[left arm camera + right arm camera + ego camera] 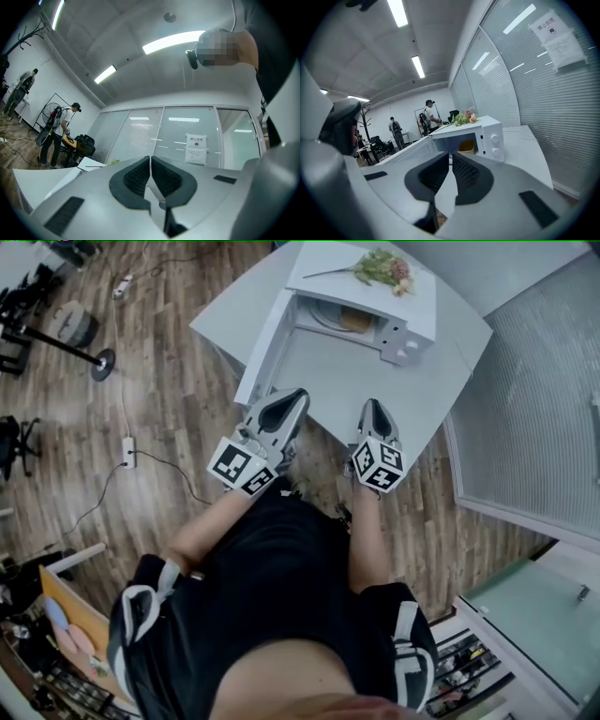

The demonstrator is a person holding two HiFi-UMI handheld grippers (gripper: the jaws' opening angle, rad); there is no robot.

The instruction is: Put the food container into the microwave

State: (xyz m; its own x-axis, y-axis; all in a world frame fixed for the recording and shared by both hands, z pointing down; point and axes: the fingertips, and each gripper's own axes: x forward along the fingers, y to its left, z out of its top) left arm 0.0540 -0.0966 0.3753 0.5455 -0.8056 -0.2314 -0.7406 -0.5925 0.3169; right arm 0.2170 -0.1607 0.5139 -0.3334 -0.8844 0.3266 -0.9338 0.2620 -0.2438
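Note:
The white microwave (pixel 375 296) stands at the far end of the white table (pixel 375 381), its door (pixel 267 343) swung open to the left. A yellowish food container (pixel 354 321) sits inside the cavity, also visible in the right gripper view as the container (pixel 466 146) within the microwave (pixel 490 133). My left gripper (pixel 298 395) and right gripper (pixel 373 406) are held side by side at the table's near edge, well short of the microwave. The left gripper (pixel 150 158) is shut and empty, tilted up at a glass wall. The right gripper (pixel 451 154) is shut and empty, aimed at the open cavity.
A bunch of flowers (pixel 382 268) lies on top of the microwave. A glass partition with blinds (pixel 534 409) runs along the right. On the wood floor to the left are a power strip with cable (pixel 128 451) and a fan stand (pixel 80 329). People (pixel 429 115) stand far back.

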